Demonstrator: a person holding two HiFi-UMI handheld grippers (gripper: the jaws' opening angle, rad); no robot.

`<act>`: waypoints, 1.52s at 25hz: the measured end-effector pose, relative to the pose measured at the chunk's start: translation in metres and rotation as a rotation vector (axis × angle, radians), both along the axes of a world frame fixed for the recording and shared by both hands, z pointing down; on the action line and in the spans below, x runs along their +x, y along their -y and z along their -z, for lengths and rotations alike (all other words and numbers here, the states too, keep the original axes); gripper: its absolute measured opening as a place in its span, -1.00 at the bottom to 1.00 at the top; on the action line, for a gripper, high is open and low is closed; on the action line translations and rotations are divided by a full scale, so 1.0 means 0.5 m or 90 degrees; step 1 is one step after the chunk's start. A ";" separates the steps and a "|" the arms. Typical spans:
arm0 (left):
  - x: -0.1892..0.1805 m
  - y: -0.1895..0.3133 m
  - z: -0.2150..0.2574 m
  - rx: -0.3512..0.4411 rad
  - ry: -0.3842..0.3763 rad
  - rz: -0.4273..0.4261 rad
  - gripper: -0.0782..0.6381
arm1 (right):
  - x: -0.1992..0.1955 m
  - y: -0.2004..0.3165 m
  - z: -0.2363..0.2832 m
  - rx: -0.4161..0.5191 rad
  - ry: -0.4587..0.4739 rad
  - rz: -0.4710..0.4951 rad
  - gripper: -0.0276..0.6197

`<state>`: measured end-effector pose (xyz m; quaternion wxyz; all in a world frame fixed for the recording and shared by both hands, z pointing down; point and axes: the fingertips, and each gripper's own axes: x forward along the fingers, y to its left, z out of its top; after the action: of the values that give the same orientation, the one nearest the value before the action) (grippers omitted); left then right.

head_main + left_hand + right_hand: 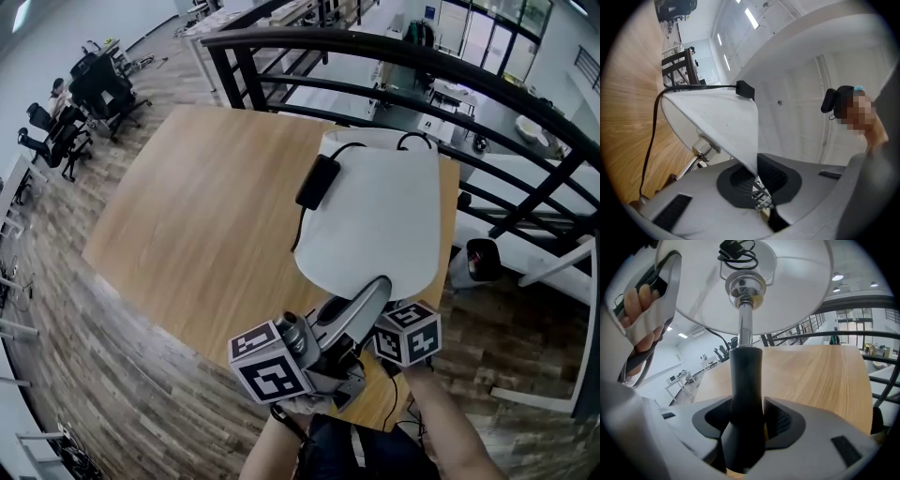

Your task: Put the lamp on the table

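I hold the lamp in the air over the near right corner of the wooden table (197,216). Its white lampshade (380,211) points away from me. My left gripper (757,180) is shut on the shade's thin rim (747,157); in the head view its grey jaws (361,309) reach up to the shade's near edge. My right gripper (746,416) is shut on the lamp's black stem (746,376), below the chrome neck (744,324). In the head view only its marker cube (408,334) shows, and its jaws are hidden under the shade. The lamp's base is out of sight.
The black cord with its adapter (317,181) lies across the shade and hangs down. A black railing (394,56) runs behind and to the right of the table, with a lower floor beyond. Office chairs (56,131) stand at far left.
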<state>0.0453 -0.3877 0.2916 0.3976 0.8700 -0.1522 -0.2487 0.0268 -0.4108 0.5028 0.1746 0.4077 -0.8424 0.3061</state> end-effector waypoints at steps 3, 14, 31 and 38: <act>0.001 0.019 -0.006 0.002 0.005 0.008 -0.74 | 0.003 0.019 -0.008 0.005 0.004 0.012 -0.24; 0.018 0.070 -0.024 0.016 0.026 0.022 -0.74 | 0.008 0.094 -0.020 0.025 0.006 0.030 -0.24; 0.011 0.114 -0.075 0.003 0.019 0.035 -0.72 | 0.012 0.152 -0.067 0.048 -0.017 0.029 -0.24; 0.017 0.116 -0.082 -0.001 0.015 0.038 -0.72 | 0.020 0.153 -0.074 0.051 -0.014 0.022 -0.24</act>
<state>0.0538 -0.4458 0.3328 0.3890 0.8676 -0.1833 -0.2498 0.0368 -0.4873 0.5398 0.1728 0.4030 -0.8588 0.2650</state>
